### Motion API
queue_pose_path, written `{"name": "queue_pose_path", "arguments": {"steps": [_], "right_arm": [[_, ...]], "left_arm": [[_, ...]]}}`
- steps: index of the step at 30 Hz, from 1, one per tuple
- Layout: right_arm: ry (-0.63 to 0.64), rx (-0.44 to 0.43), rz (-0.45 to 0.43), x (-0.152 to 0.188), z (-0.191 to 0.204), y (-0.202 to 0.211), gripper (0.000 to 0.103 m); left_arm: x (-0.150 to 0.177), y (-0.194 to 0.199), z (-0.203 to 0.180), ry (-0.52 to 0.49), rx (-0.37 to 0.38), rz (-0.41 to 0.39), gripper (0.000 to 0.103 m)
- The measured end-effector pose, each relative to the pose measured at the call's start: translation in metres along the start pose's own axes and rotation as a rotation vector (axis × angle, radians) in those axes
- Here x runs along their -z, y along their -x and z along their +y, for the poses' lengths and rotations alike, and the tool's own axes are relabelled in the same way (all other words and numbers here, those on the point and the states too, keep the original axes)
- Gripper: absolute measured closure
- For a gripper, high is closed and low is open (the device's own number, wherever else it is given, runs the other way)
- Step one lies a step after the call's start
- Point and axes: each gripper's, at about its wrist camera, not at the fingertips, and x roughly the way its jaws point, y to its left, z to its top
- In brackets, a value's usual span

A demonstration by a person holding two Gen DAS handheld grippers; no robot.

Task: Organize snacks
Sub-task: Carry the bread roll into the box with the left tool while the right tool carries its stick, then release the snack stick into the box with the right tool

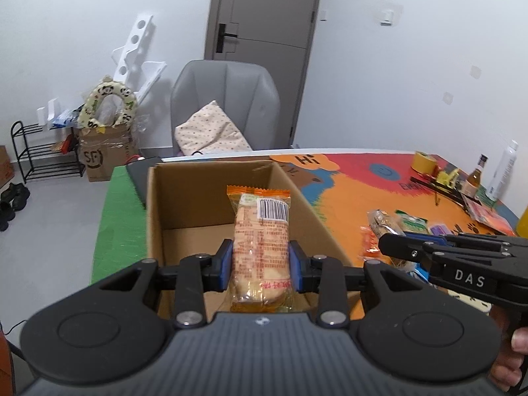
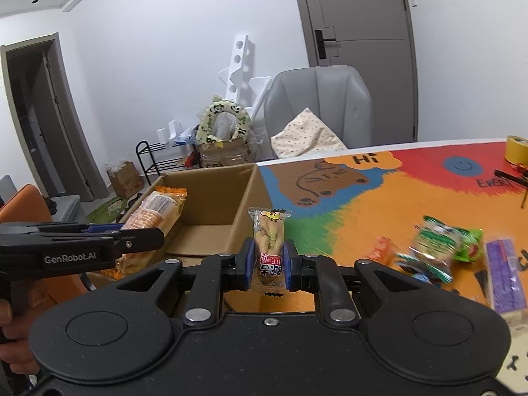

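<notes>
Blurred green snack packets (image 2: 439, 247), purple pack (image 2: 506, 274) edge-cropped.

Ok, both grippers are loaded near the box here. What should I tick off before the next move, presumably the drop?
1. Left gripper shut on the orange packet: ok.
2. Orange packet over the open box: ok.
3. Room on the box floor: ok, what shows of it is bare.
4. Right gripper shut on the clear packet: ok.
5. Clear packet over the box: not ok, it is still beside the box's near corner, over the table.
6. Grippers clear of each other: cannot tell; they are close together.
</notes>
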Motion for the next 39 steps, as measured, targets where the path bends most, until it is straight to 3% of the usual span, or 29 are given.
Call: {"name": "queue_pose_path", "arguments": {"steps": [4,8,17,20,22,24,31,39], "right_arm": [[0.017,-0.017,-0.011,-0.008,0.011,-0.005,0.087],[0.027,-0.034,-0.019,-0.015,0.022,-0.012,0.087],[0.021,-0.080,-0.012,-0.017,0.039,-0.024,0.086],[0.018,-0.101,-0.002,-0.017,0.042,-0.026,0.074],[0.013,-0.100,0.003,-0.017,0.040,-0.026,0.057],[-0.003,-0.089,-0.005,-0.017,0.036,-0.022,0.051],[-0.033,-0.037,-0.005,-0.010,0.016,-0.008,0.042],[-0.083,0.028,0.002,0.001,-0.012,0.012,0.040]], "left_arm": [[-0.005,-0.001,0.012,0.009,-0.044,-0.003,0.069],[-0.009,-0.003,0.020,0.002,-0.039,0.024,0.069],[-0.007,0.002,0.029,0.019,-0.051,0.032,0.051],[-0.006,0.004,0.031,0.033,-0.052,0.033,0.041],[-0.005,0.005,0.031,0.035,-0.061,0.028,0.034],[-0.006,0.006,0.030,0.034,-0.069,0.019,0.028],[-0.008,0.007,0.019,0.019,-0.072,0.005,0.013],[-0.004,-0.001,0.000,0.007,-0.028,0.033,0.009]]}}
